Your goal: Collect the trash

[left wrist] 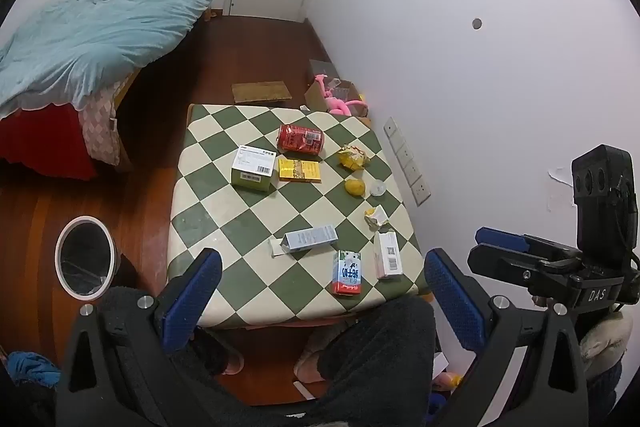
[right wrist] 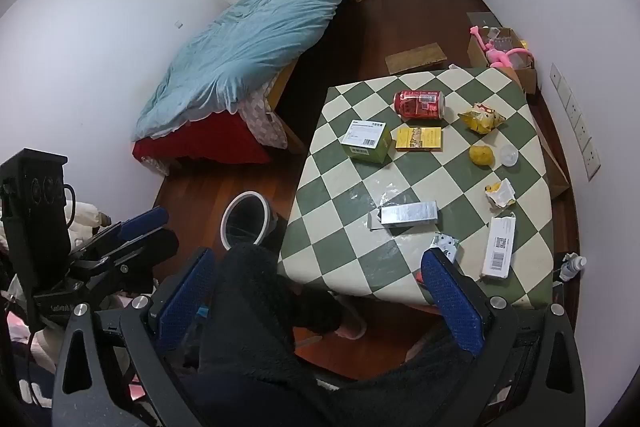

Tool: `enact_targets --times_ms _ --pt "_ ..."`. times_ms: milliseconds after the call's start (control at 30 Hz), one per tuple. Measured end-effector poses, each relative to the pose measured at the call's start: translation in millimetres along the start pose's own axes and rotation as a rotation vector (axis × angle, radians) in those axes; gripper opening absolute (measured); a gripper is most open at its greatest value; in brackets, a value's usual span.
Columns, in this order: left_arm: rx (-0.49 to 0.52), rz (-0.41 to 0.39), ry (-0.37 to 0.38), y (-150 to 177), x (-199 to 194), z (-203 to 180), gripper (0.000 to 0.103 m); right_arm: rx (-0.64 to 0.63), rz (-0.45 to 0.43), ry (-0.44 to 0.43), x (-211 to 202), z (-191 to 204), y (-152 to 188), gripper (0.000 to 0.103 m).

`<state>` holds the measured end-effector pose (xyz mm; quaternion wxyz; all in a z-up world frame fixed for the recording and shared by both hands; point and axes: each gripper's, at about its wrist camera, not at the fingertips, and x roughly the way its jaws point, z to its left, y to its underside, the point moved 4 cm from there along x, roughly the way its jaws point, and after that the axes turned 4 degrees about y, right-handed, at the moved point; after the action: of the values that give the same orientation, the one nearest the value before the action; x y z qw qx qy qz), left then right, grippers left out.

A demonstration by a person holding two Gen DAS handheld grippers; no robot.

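Note:
Trash lies scattered over a green-and-cream checkered table [left wrist: 208,187] [right wrist: 320,195]: a red can [left wrist: 301,139] [right wrist: 419,103], a green box [left wrist: 254,167], a flat yellow box [left wrist: 300,171], a yellow snack bag [left wrist: 353,157], a crumpled wrapper [left wrist: 376,217], a long carton [left wrist: 310,238] [right wrist: 408,214], a drink carton [left wrist: 347,271] and a white box [left wrist: 388,254] [right wrist: 498,247]. A white-rimmed bin [left wrist: 85,255] [right wrist: 245,221] stands on the floor left of the table. My left gripper [left wrist: 324,291] and my right gripper [right wrist: 320,287] both hover open above the near table edge, touching nothing.
A bed with a blue quilt [left wrist: 100,27] fills the far left. A cardboard box with a pink toy [left wrist: 340,99] sits beyond the table, by the wall. A person's dark-trousered legs [left wrist: 360,355] and slippers are below the grippers. Wall sockets [left wrist: 408,163] line the right.

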<state>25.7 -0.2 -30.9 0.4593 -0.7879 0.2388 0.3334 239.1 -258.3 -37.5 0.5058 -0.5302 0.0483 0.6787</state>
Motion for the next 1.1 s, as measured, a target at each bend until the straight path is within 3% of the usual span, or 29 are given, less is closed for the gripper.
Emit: enact_targets --times_ms 1100 --pt "-0.006 -0.007 0.008 -5 -1 1 0.103 -0.007 0.001 0.004 -1 7 -2 0.103"
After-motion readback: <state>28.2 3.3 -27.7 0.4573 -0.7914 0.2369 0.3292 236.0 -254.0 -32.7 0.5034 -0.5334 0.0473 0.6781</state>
